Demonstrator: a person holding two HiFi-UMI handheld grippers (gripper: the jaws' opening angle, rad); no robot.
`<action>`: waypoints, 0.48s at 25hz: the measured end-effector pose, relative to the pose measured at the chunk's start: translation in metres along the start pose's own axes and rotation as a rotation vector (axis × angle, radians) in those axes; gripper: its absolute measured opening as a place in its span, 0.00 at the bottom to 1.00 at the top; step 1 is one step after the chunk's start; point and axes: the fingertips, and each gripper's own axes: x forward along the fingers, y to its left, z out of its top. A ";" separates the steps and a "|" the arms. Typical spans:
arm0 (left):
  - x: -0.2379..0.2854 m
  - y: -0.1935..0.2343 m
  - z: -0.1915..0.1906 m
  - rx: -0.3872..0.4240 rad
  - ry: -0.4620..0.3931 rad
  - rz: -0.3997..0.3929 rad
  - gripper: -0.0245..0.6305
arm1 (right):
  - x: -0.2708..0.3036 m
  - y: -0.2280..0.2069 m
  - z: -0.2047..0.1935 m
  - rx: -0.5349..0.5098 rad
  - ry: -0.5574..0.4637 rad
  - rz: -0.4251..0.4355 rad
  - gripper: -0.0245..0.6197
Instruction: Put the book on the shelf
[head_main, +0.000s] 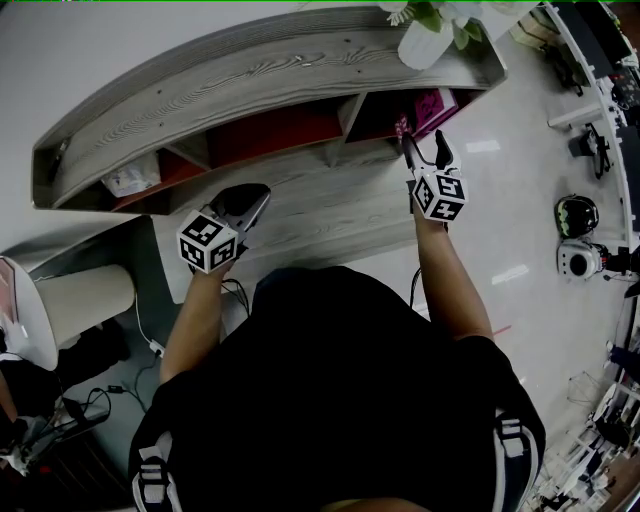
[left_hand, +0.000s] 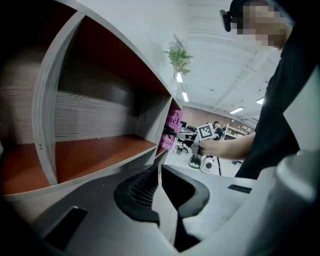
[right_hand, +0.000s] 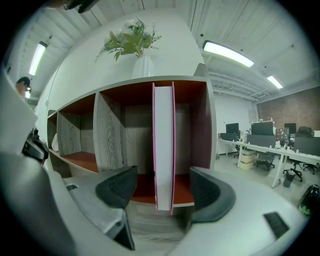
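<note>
The book (right_hand: 163, 145) stands upright on its lower edge in the end compartment of the shelf (head_main: 250, 70), page edge outward, leaning on neither side wall, and its foot seems to reach just past the front lip of the board. The right gripper (right_hand: 163, 192) has its jaws released, one either side of the book, and as far as I can tell neither pad touches it. The risk, I judge, is in backing away. A pad that brushes a pink cover could drag the book forward off the lip or tip it sideways, as it has no neighbour to steady it. The left gripper (left_hand: 159, 180) hangs well apart by the middle compartment, jaws clenched on nothing, too far off to catch a fall.
</note>
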 end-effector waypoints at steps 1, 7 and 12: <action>-0.001 -0.001 0.001 0.002 -0.001 -0.001 0.07 | -0.002 0.000 0.000 0.001 0.000 0.000 0.53; -0.004 -0.006 0.003 0.015 -0.007 -0.008 0.07 | -0.016 0.006 -0.003 0.000 -0.001 0.008 0.53; -0.008 -0.011 0.002 0.018 -0.009 -0.012 0.07 | -0.028 0.012 -0.006 -0.005 -0.007 0.028 0.53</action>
